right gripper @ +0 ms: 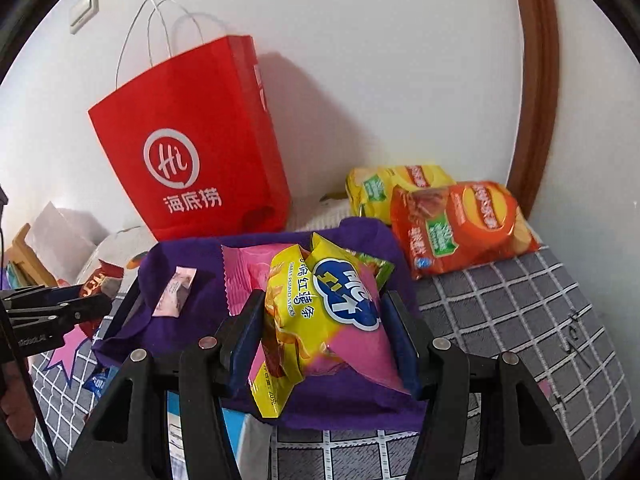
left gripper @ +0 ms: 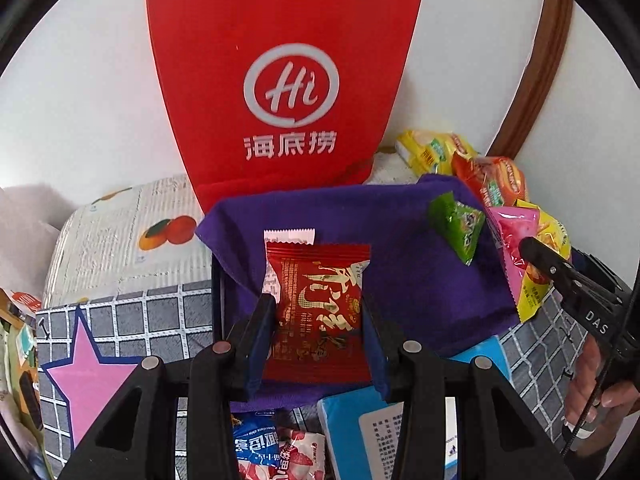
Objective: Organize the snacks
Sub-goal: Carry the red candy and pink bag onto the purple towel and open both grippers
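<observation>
Left wrist view: my left gripper [left gripper: 318,316] squeezes the red snack pack [left gripper: 318,312], pointing lengthwise at the red bag [left gripper: 280,80]. My right gripper [right gripper: 324,320] squeezes the sweet potato sticks [right gripper: 320,312].

- One red snack packet [left gripper: 318,312], pinched between the left jaws.
- One yellow-and-pink sweet potato stick bag [right gripper: 320,320], pinched between the right jaws.
- One small green packet [left gripper: 458,226], ahead and right of the left jaws.
- One small pale pink packet [right gripper: 175,290], ahead and left of the right jaws.
- Two chip bags ahead and right of the right jaws: one yellow [right gripper: 384,190], one orange [right gripper: 460,228].
- One red paper bag [right gripper: 192,152], standing well ahead of both jaws.
- One purple cloth [left gripper: 400,272], spread beneath both jaws.
- One blue box [left gripper: 352,432], below the left jaws.
- Two more packets at the left view's lower edge: one blue [left gripper: 256,440], one strawberry-printed [left gripper: 296,460].
</observation>
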Tool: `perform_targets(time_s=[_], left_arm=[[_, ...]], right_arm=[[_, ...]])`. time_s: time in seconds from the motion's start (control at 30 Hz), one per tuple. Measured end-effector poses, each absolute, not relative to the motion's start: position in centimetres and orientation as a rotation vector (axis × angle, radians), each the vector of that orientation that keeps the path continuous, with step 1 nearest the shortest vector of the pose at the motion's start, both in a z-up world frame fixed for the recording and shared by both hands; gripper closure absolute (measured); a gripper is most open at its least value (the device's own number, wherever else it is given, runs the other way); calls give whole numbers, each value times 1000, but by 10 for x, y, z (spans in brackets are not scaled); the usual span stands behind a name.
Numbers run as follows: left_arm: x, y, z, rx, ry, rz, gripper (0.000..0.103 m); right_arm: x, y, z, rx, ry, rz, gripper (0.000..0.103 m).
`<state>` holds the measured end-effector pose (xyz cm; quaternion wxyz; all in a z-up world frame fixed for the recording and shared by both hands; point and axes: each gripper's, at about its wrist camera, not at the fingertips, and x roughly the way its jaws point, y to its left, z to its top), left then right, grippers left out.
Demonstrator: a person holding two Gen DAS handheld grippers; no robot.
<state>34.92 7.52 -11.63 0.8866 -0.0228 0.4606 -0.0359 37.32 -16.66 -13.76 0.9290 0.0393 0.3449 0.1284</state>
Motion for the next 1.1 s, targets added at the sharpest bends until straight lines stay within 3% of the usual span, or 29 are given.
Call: perform_targets(time_s=[0.67, 1.1], left_arm=[[368, 110, -150, -265, 1050, -48, 63], [372, 106, -163, -268, 1072, -68, 63]], right_arm=[[388, -172, -169, 93, 728, 223, 45], [397, -172, -182, 122, 766, 238, 44]])
